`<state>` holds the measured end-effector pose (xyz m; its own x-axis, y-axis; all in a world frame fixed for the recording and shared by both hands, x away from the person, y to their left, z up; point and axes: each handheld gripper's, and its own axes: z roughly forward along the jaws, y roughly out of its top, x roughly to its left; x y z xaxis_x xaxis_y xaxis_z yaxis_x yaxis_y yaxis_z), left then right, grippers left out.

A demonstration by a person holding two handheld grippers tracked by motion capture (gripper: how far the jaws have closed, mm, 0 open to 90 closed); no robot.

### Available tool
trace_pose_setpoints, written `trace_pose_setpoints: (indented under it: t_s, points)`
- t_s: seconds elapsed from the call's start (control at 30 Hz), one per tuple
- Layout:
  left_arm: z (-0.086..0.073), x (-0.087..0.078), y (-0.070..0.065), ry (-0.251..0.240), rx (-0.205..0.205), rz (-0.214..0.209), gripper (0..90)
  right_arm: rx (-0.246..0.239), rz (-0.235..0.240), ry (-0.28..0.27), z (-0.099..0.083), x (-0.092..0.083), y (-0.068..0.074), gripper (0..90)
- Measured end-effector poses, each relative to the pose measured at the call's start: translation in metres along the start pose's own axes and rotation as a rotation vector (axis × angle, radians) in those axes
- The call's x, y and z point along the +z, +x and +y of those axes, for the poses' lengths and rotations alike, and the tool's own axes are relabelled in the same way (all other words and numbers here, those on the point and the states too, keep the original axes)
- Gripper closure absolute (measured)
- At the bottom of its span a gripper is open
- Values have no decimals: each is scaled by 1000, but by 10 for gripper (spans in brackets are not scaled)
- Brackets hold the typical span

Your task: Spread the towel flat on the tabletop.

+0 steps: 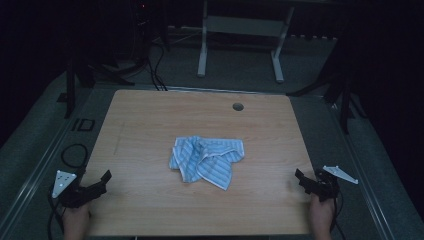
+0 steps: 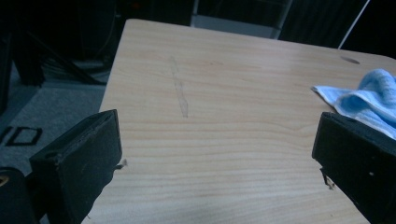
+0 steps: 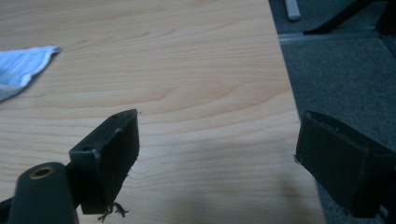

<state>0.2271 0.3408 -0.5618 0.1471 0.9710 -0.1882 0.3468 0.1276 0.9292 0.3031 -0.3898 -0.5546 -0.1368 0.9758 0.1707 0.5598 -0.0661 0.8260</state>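
Wooden worktop (image 1: 150, 120), round hole (image 1: 238, 106) near far edge in high view; left gripper view adds a faint scuff line (image 2: 180, 91). Crumpled blue striped cloth (image 1: 207, 160) lies mid-worktop. Left tongs (image 1: 100, 182) at near-left corner, right tongs (image 1: 301, 179) at near-right edge: both gaping wide, empty, well apart from cloth.

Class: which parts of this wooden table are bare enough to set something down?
Bare wood surrounds the crumpled blue striped cloth: the far strip toward the round cable hole and both side strips. The left tool and right tool crowd the near corners.
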Motion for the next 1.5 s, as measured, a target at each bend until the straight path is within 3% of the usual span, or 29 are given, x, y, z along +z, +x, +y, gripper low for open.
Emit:
trace_pose_setpoints:
  t_s: [0.27, 0.33, 0.4, 0.47, 0.53, 0.57, 0.63, 0.7, 0.73, 0.77, 0.8, 0.83, 0.87, 0.9, 0.93, 0.97, 1.03, 1.13, 1.17, 1.2, 1.23, 1.5]
  points:
    - [0, -2, 4, 63, -36, -40, 21, -40, 41, 18, 0, 2, 2, 132]
    - [0, 0, 4, 87, -29, -57, 24, -40, 58, 26, 0, 2, 2, 131]
    - [1, 1, 3, 113, 13, -76, 41, -74, 82, 35, 1, 3, 4, 131]
    - [2, 2, 3, 135, 15, -121, 40, -115, 98, 52, 1, 5, 8, 131]
    - [3, 2, 3, 139, 15, -141, 34, -132, 105, 50, 1, 4, 11, 132]
    - [5, 2, 2, 138, 16, -140, 34, -149, 138, 52, 0, 3, 15, 133]
    - [10, 3, 1, 133, -9, -187, 32, -174, 157, 50, -1, 1, 20, 138]
    - [11, 3, -1, 128, 1, -184, 31, -185, 194, 66, 0, 0, 24, 148]
    - [12, 4, -3, 133, 12, -187, 31, -210, 190, 69, 1, -1, 26, 157]
    - [14, 5, -9, 157, 47, -207, 31, -237, 221, 91, 4, 0, 28, 157]
    - [14, 5, -9, 157, 47, -207, 32, -237, 221, 91, 4, 0, 28, 157]
    - [18, 6, -16, 178, 78, -235, 31, -271, 300, 142, 9, 2, 32, 157]
    - [20, 7, -19, 188, 81, -257, 31, -296, 329, 161, 12, 2, 34, 157]
    - [20, 7, -19, 188, 81, -257, 32, -296, 329, 161, 12, 2, 34, 157]
    - [22, 8, -21, 196, 71, -283, 32, -324, 341, 166, 13, 2, 37, 156]
    - [23, 11, -26, 194, 50, -324, 31, -335, 386, 170, 15, 2, 42, 156]
    - [24, 16, -33, 209, 64, -336, 31, -332, 435, 179, 15, 3, 47, 156]
    - [23, 22, -43, 227, 95, -350, 32, -348, 445, 196, 15, 6, 55, 156]
    - [23, 27, -52, 248, 104, -383, 32, -384, 453, 219, 15, 9, 64, 157]
    - [23, 27, -52, 248, 104, -383, 32, -402, 450, 222, 16, 11, 68, 157]
    - [23, 31, -61, 266, 112, -408, 33, -413, 452, 229, 16, 13, 72, 157]
    - [25, 44, -87, 323, 161, -459, 33, -479, 491, 250, 26, 20, 98, 158]
